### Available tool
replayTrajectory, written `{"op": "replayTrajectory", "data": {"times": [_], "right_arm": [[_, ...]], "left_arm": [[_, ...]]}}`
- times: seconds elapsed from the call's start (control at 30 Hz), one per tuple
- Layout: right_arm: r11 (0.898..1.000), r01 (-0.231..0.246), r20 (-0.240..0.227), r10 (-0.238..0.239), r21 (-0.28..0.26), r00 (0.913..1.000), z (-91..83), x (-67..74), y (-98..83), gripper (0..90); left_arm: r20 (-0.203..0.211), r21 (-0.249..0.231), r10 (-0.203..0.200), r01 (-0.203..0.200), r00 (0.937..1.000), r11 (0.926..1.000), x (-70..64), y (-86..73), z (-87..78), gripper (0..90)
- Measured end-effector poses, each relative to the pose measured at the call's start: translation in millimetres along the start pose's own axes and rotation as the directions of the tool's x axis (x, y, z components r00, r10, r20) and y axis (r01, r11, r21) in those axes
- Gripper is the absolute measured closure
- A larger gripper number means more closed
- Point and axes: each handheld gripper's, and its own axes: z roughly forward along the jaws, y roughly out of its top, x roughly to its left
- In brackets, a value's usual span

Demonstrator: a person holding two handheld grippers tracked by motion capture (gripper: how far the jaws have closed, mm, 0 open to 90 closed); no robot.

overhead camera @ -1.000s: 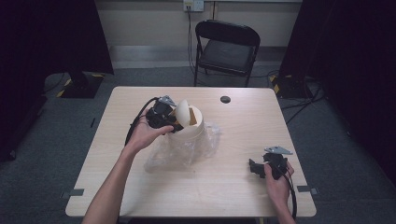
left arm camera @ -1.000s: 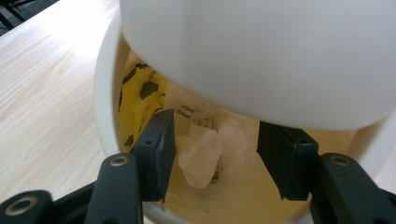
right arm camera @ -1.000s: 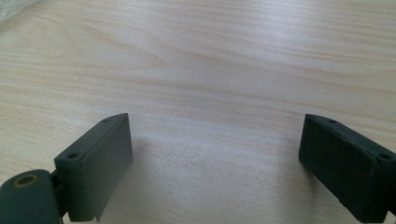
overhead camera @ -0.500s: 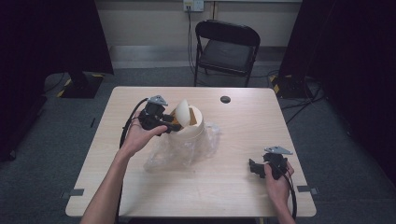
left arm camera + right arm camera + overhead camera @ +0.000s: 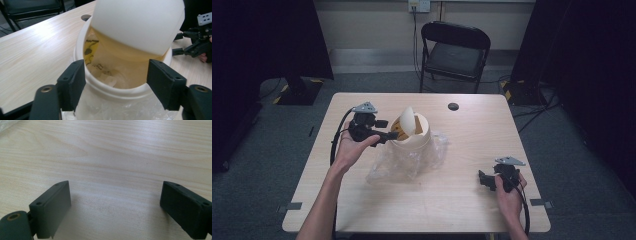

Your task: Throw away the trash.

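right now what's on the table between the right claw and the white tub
Crinkled clear plastic around the tub, then bare tabletop up to the right claw, as the high view shows.

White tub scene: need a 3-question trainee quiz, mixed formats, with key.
1. True or false: the left tool is clamped shut on the white tub.
2. Multiple choice: where is the tub's lid? A) flat on the table B) tilted, propped in the tub's mouth C) on the chair
3. Fill in: the right tool hangs open over bare ____.

Key
1. False: its jaws stand open on either side of the rim.
2. B
3. table
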Motion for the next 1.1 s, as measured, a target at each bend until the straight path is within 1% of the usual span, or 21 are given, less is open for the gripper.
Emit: {"op": "replayTrajectory", "data": {"times": [0.03, 0.07, 0.17, 0.23, 0.27, 0.3, 0.43, 0.47, 0.5, 0.53, 0.57, 0.6, 0.63, 0.67, 0.7, 0.73, 0.77, 0.83, 0.87, 1.0, 1.1], "right_arm": [[1.000, 0.000, -0.001, 0.000, 0.000, 1.0000, 0.0, 0.0, 0.0, 8.9], [1.000, 0.000, -0.001, 0.000, 0.001, 1.0000, 0.0, 0.0, 0.0, 8.9], [1.000, 0.000, 0.000, 0.000, 0.000, 1.0000, 0.0, 0.0, 0.0, 8.9], [1.000, 0.000, -0.001, 0.000, 0.000, 1.0000, 0.0, 0.0, 0.0, 8.9], [1.000, 0.000, 0.000, 0.000, 0.000, 1.0000, 0.0, 0.0, 0.0, 8.9], [1.000, 0.000, -0.001, 0.000, 0.000, 1.0000, 0.0, 0.0, 0.0, 8.9], [1.000, 0.000, 0.000, 0.000, 0.000, 1.0000, 0.0, 0.0, 0.0, 8.9], [1.000, 0.000, 0.000, 0.000, 0.000, 1.0000, 0.0, 0.0, 0.0, 8.9], [1.000, 0.000, -0.001, 0.000, 0.000, 1.0000, 0.0, 0.0, 0.0, 8.9], [1.000, 0.000, 0.000, 0.000, 0.000, 1.0000, 0.0, 0.0, 0.0, 8.9], [1.000, 0.000, -0.001, 0.000, 0.000, 1.0000, 0.0, 0.0, 0.0, 8.9], [1.000, 0.000, 0.000, 0.000, 0.000, 1.0000, 0.0, 0.0, 0.0, 8.9], [1.000, 0.000, 0.000, 0.000, 0.000, 1.0000, 0.0, 0.0, 0.0, 8.9], [1.000, 0.000, -0.001, 0.000, 0.001, 1.0000, -0.1, -0.1, 0.0, 8.9], [1.000, 0.000, -0.001, 0.000, 0.001, 1.0000, 0.0, -0.1, 0.1, 8.9], [1.000, 0.000, 0.000, 0.000, 0.000, 1.0000, 0.0, 0.0, 0.0, 8.9], [1.000, 0.000, 0.000, 0.000, 0.000, 1.0000, 0.0, 0.0, 0.0, 8.9], [1.000, 0.000, 0.000, 0.000, 0.000, 1.0000, 0.0, 0.0, 0.0, 8.9], [1.000, 0.000, 0.000, 0.000, 0.000, 1.0000, 0.0, 0.0, 0.0, 8.9], [1.000, 0.000, 0.000, 0.000, 0.000, 1.0000, 0.0, 0.0, 0.0, 8.9], [1.000, 0.000, 0.000, 0.000, 0.000, 1.0000, 0.0, 0.0, 0.0, 8.9]], "left_arm": [[-0.022, -0.003, -0.007, 0.007, 0.9997, 1.0000, 0.0, -1.9, -2.3, 27.4], [-0.047, 0.001, -0.001, 0.001, 0.9989, 1.0000, 0.8, -3.3, -4.0, 24.4], [-0.044, -0.003, -0.017, 0.017, 0.9989, 0.9999, 2.8, -9.3, -8.2, 21.6], [-0.063, 0.005, -0.019, 0.019, 0.9979, 0.9998, 3.9, -13.8, -12.4, 19.3], [-0.060, -0.003, -0.024, 0.024, 0.9979, 0.9997, 3.9, -16.0, -14.0, 18.6], [-0.061, -0.008, -0.026, 0.026, 0.9978, 0.9996, 3.8, -19.0, -16.4, 18.5], [-0.077, 0.001, -0.022, 0.023, 0.9968, 0.9997, 3.9, -28.5, -25.5, 18.0], [-0.084, 0.007, -0.020, 0.021, 0.9963, 0.9998, 3.2, -30.0, -26.8, 18.0], [-0.100, 0.026, -0.013, 0.016, 0.9949, 0.9995, 2.8, -32.2, -29.2, 18.4], [-0.108, 0.028, -0.015, 0.018, 0.9940, 0.9994, 3.5, -34.2, -31.3, 19.2], [-0.107, 0.020, -0.024, 0.027, 0.9940, 0.9995, 4.4, -37.3, -34.9, 19.0], [-0.108, 0.025, -0.028, 0.031, 0.9937, 0.9992, 4.9, -38.6, -36.9, 19.0], [-0.120, 0.035, -0.020, 0.024, 0.9926, 0.9991, 6.1, -39.7, -39.1, 19.0], [-0.136, 0.029, -0.029, 0.033, 0.9903, 0.9990, 5.7, -41.8, -41.4, 18.9], [-0.139, 0.029, -0.020, 0.024, 0.9901, 0.9993, 7.1, -44.0, -45.1, 18.6], [-0.137, 0.028, -0.030, 0.034, 0.9901, 0.9990, 7.7, -46.5, -48.4, 18.4], [-0.143, 0.029, -0.024, 0.029, 0.9894, 0.9992, 8.3, -48.2, -50.5, 18.1], [-0.161, 0.029, -0.027, 0.032, 0.9866, 0.9990, 8.3, -54.4, -55.1, 17.2], [-0.163, 0.025, -0.037, 0.042, 0.9859, 0.9988, 8.5, -58.1, -56.6, 17.2], [-0.190, 0.041, -0.031, 0.040, 0.9812, 0.9983, 9.4, -71.2, -63.3, 16.9], [-0.205, 0.033, -0.048, 0.056, 0.9776, 0.9979, 9.2, -81.0, -67.1, 16.7]]}}
